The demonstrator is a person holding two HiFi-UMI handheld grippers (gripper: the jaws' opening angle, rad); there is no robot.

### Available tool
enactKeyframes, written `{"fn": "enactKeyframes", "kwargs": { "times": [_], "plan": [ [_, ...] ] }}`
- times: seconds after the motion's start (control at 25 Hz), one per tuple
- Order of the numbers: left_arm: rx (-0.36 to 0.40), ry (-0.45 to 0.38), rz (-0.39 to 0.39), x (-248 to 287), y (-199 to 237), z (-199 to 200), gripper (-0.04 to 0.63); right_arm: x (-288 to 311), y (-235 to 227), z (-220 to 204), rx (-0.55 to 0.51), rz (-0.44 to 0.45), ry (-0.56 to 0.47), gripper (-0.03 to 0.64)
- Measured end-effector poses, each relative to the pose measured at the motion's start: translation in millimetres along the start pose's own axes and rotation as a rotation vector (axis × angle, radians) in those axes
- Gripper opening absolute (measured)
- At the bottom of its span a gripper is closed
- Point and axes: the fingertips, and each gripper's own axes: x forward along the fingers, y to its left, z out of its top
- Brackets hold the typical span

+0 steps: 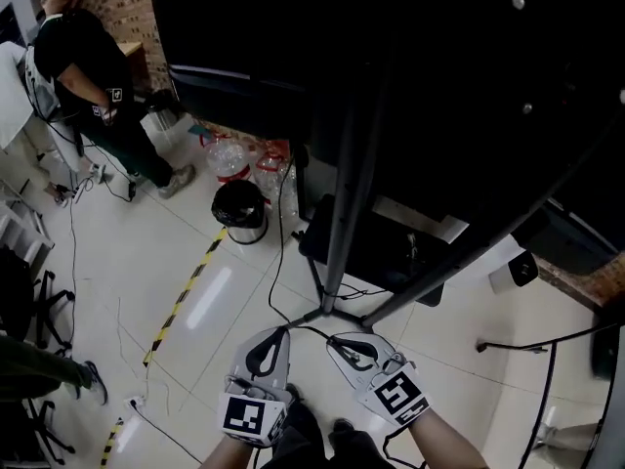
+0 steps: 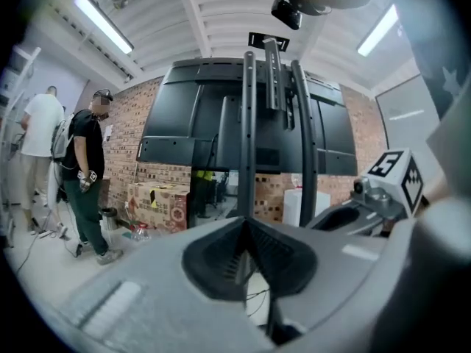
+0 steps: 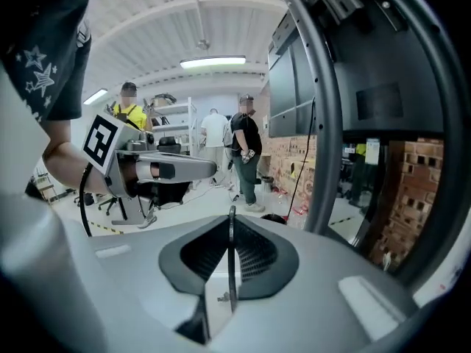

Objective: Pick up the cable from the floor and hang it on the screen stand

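A thin black cable drops from beside the screen stand to my two grippers low in the head view. Its end runs across from the left gripper to the right gripper. In the right gripper view the cable stands upright, pinched in the shut right gripper. The left gripper has its jaws closed at the tip, where the cable meets it. The stand's dark poles rise straight ahead of it, carrying the big black screen. The stand pole curves close by on the right.
A black bin and plastic bottles stand left of the stand. Yellow-black tape crosses the pale floor. A person stands at far left. A black case lies behind the stand's legs; loose wires trail at the right.
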Motion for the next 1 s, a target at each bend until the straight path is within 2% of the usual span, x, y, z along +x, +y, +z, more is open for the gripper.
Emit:
{"fn": "enactKeyframes", "kwargs": {
  "times": [0.12,0.32,0.48,0.64,0.76,1.0],
  "plan": [
    [-0.009,0.007,-0.056,-4,-6,31,0.005,-21,-8,42,-0.025,-0.047,-0.046,0.029],
    [-0.019,0.001,-0.207,1,-16,79,0.005,-56,-30,130,-0.097,-0.146,-0.141,0.029],
    [-0.028,-0.008,-0.320,14,-31,118,0.005,-82,-43,184,-0.174,-0.252,-0.187,0.029],
    [0.007,-0.107,-0.356,29,-37,172,0.005,-102,-58,226,-0.204,-0.380,-0.246,0.029],
    [0.024,-0.174,-0.381,40,-46,208,0.005,-115,-67,254,-0.210,-0.442,-0.301,0.029],
    [0.027,-0.172,-0.440,58,-64,246,0.005,-142,-87,286,-0.252,-0.529,-0.350,0.029]
  ]
}}
